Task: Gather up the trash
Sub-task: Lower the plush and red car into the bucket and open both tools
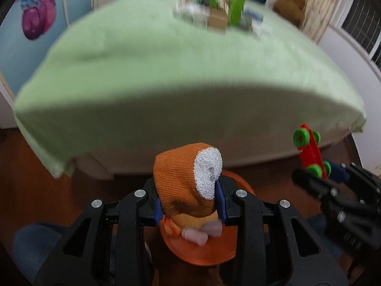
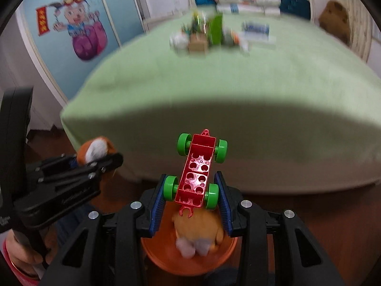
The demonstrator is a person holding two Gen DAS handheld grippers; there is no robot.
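The left gripper [image 1: 189, 205] is seen closed on an orange sock [image 1: 183, 181] with a white heel patch; the blue pads press both sides of the sock, which stands up between them. The right gripper [image 2: 191, 196] is seen clamped on a red toy car [image 2: 196, 174] with green wheels, its underside turned toward the camera; the near pair of wheels is pressed between the blue pads.

Both grippers are held over an orange bowl [image 2: 166, 259] standing on the dark wooden floor [image 1: 28, 166], near the foot of a bed [image 1: 166, 71] covered by a light green blanket. In the bowl a yellow-orange plush toy [image 2: 202, 226] with pale pink feet is noted, directly below the held items.

On the far part of the bed a blurred cluster of boxes and packets [image 1: 214, 12] is recorded. A brown plush bear [image 2: 334, 17] is seen at the far right, and a cartoon sticker [image 2: 78, 28] on the blue door at the far left. In the right wrist view, a hand [image 2: 21, 255] is seen on the left gripper's handle.
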